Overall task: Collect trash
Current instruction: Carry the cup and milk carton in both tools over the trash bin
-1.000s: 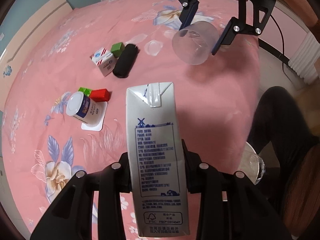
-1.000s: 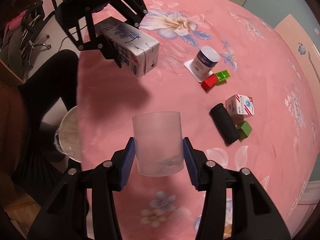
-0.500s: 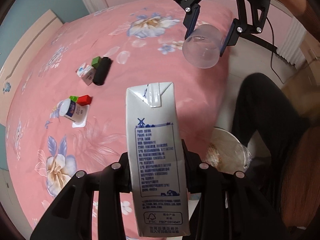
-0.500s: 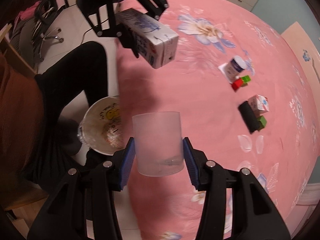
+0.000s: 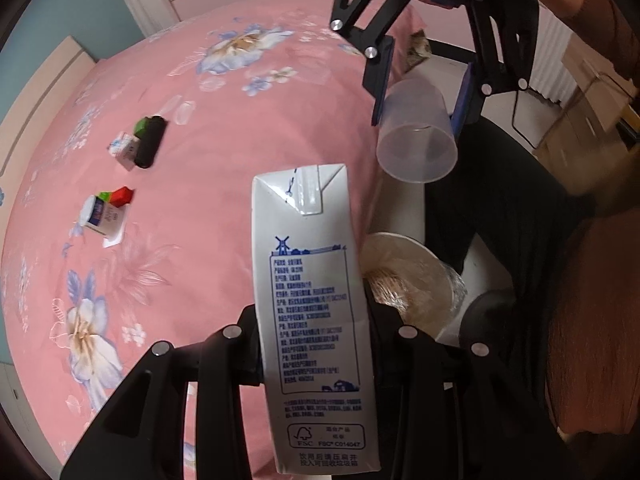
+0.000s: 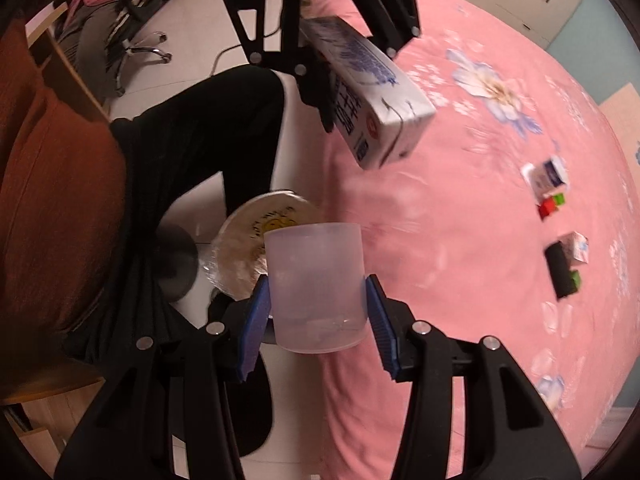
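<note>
Over the pink bedspread's (image 5: 208, 128) edge, your left gripper (image 5: 316, 352) clamps the milk carton (image 5: 310, 300) — beside it your right gripper (image 6: 316, 320) grips the plastic cup (image 6: 316, 288), both above the lined trash bin (image 6: 256, 240) on the floor.

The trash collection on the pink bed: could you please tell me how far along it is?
Nothing is visibly binned yet. In hand: the left tool grips a white milk carton, the right tool a frosted plastic cup, both near the lined waste bin beside the bed. Left: a small yogurt pot and a small box on the bedspread.
</note>
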Demonstrator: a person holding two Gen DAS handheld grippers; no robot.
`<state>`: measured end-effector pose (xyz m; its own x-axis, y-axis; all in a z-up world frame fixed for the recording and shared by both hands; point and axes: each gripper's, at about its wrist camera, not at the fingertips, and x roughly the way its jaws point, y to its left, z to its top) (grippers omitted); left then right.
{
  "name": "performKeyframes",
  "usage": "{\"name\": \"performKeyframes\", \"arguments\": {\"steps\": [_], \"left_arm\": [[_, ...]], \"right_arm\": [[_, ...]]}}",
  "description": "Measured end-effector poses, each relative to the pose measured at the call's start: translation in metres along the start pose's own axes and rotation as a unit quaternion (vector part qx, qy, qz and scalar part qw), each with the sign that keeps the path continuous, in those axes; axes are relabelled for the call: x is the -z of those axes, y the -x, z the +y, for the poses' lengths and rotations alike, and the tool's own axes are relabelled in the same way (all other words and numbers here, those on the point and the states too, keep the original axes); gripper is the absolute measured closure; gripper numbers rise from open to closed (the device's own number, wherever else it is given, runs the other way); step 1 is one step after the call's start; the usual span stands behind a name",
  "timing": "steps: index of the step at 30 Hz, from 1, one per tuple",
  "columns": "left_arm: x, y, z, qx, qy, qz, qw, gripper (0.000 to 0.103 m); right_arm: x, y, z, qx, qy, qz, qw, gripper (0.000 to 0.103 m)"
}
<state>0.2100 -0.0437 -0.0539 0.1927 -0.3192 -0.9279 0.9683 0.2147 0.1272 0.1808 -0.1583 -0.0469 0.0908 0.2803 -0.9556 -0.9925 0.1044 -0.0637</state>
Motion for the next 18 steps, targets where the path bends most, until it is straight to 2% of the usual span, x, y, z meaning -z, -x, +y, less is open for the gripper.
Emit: {"name": "performKeyframes", "arguments": {"steps": [7, 18], "left_arm": [[0.013, -0.021, -0.024, 0.026, -0.014, 0.010, 0.9995, 0.064], [0.028, -0.061, -0.042, 0.062, -0.017, 0.026, 0.9976, 0.064]], "right_arm": [[-0.001, -0.026, 0.021, -0.024, 0.006, 0.001, 1.000, 0.054], [0.008, -0.074, 0.031, -0.063, -0.003, 0.010, 0.998, 0.054]]}}
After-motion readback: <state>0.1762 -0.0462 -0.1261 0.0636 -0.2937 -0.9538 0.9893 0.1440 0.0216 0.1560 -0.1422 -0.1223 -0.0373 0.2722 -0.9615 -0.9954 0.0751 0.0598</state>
